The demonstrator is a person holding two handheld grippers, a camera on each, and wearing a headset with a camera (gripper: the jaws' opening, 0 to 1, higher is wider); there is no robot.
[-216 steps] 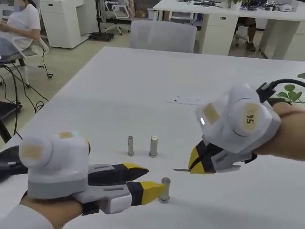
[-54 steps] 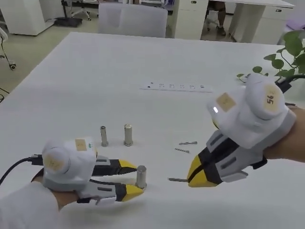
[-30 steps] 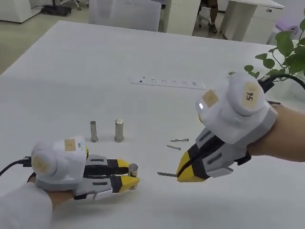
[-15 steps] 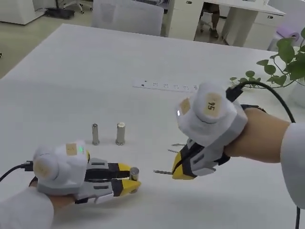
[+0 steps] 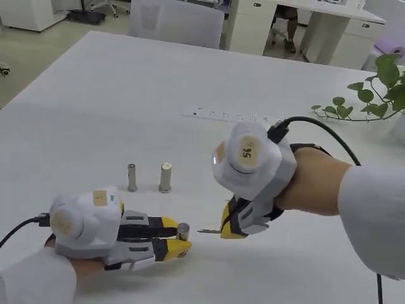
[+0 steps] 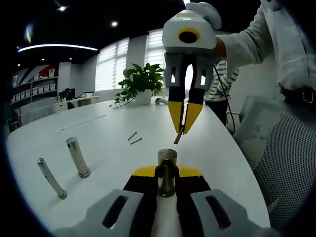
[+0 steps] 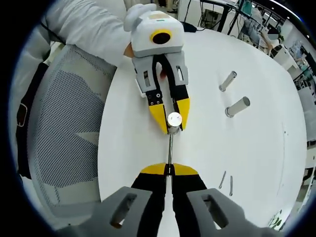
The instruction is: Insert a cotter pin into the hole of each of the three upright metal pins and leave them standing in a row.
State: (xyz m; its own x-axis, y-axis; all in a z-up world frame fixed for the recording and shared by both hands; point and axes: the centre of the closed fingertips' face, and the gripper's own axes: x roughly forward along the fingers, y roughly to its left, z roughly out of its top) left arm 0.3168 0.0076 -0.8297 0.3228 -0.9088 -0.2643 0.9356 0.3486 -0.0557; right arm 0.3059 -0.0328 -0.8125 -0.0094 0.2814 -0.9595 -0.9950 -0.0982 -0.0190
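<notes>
I count three metal pins. One, the held pin (image 5: 183,230), stands upright, clamped between the jaws of my left gripper (image 5: 180,238) near the near edge of the counter (image 5: 126,95). The two free pins (image 5: 131,177) (image 5: 165,177) stand side by side farther in.

There are three cotter pins too. My right gripper (image 5: 225,232) has its jaws pinched together on one cotter pin (image 5: 209,231), which lies level with its tip just beside the held pin's top; I cannot tell if they touch. The left gripper view shows two loose cotter pins (image 6: 132,135) (image 6: 137,140) lying together on the counter. In the head view my right gripper stands in front of that spot.
</notes>
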